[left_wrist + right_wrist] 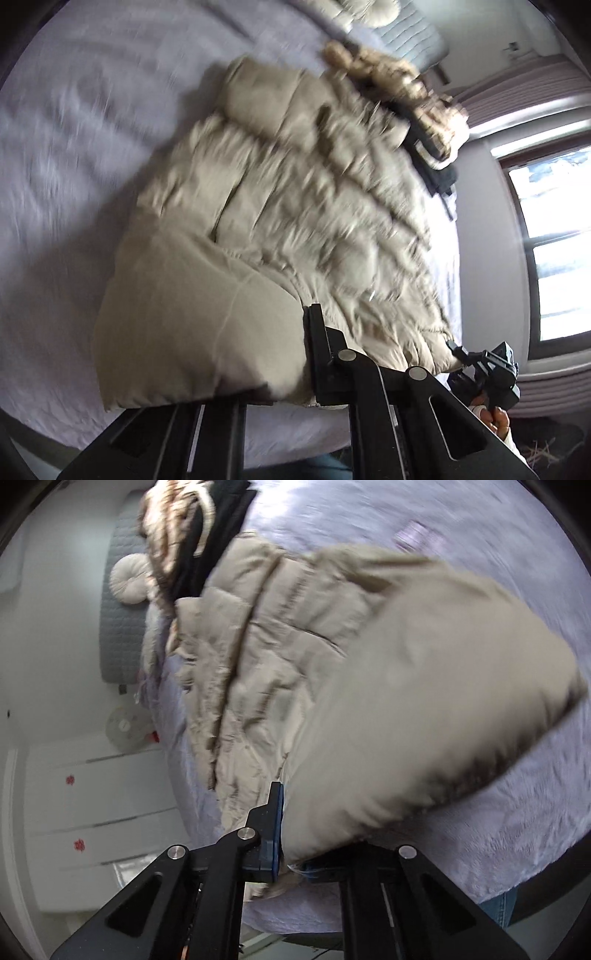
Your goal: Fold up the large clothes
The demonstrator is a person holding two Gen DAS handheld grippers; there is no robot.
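While both claws grip the hem, the fold is only begun.
Left wrist view: coat (280,206) lies flat on the bed (74,147), fur hood (399,88) at the far end; left gripper (314,354) pinches the near hem, lifted a little; right gripper (461,356) nips the other hem corner.
Right wrist view: right gripper (280,830) pressed together on hem cloth; smooth lining faces the camera.
Progress: early; folding the hem toward the hood remains.
Look: beige, puffy, quilted, blurred.
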